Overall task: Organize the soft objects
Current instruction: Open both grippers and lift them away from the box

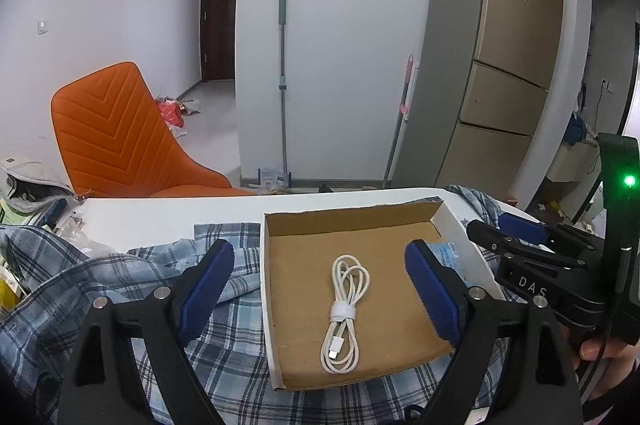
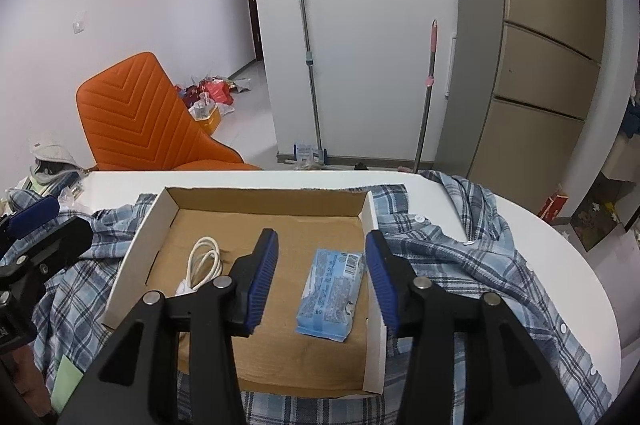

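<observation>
- I have both tools raised over the cardboard box [image 2: 370, 221]; the left hand-held gripper [image 1: 320, 289] has its jaws wide apart and holds nothing; the right hand-held gripper [image 2: 322, 279] is likewise spread and empty.
- The box sits on a plaid shirt [image 2: 460, 265] spread over the white bench [image 2: 560, 249]; inside it the coiled white cable [image 1: 344, 309] lies towards the left, and the blue packet [image 2: 330, 299] lies flat towards the right, just beside the right wall; the two are apart.
- My judgement is that the small items are already put away, and the shirt is the soft thing left to deal with; it lies rumpled on both sides of the box and partly under it.
- The next move, as I read it, calls for taking an edge of the shirt, perhaps the buttoned front on the right, and pulling it out from under the box without tipping the box; the cloth may drag the box along.
- Hard to make out: how much shirt lies beneath the box; the packet's print is too small to read; in the left view my own right finger covers most of the packet; the clutter at the far left of the bench is blurred and cut off.
</observation>
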Available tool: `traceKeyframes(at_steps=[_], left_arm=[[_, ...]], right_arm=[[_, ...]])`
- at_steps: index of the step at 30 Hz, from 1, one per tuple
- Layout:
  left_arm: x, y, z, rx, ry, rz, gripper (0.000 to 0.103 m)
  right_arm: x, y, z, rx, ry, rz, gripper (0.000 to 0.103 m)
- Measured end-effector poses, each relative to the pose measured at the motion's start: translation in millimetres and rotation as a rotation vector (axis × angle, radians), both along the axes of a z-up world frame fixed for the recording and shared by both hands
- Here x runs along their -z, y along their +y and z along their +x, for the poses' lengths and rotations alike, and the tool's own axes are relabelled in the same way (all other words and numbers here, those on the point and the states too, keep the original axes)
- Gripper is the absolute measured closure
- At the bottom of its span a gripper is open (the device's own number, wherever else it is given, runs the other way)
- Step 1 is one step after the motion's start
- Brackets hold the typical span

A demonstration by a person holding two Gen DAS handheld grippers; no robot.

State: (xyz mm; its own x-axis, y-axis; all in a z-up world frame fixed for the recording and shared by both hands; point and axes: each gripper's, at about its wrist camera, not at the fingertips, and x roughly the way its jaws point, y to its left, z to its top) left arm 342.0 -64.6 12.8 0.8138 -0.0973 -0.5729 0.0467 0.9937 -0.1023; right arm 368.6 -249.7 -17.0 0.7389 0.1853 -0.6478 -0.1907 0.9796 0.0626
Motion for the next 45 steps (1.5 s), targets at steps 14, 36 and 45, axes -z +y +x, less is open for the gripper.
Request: traceKeyframes(at_steps=[14,36,45], left_arm=[[-127,4,-74,-0.065,-0.317,0.061,0.014],[-136,25,-270,-0.022,-0.459,0.003,0.014],[-80,28,-269,-0.006,-0.383,0.003,0.014]], right_arm=[[-107,-3,-62,0.022,-0.241,0.06,0.056],[-136,-22,-240,0.083,-0.461,-0.041,0.044],[-76,-28,-247,0.085,-0.335,-0.088,0.044]])
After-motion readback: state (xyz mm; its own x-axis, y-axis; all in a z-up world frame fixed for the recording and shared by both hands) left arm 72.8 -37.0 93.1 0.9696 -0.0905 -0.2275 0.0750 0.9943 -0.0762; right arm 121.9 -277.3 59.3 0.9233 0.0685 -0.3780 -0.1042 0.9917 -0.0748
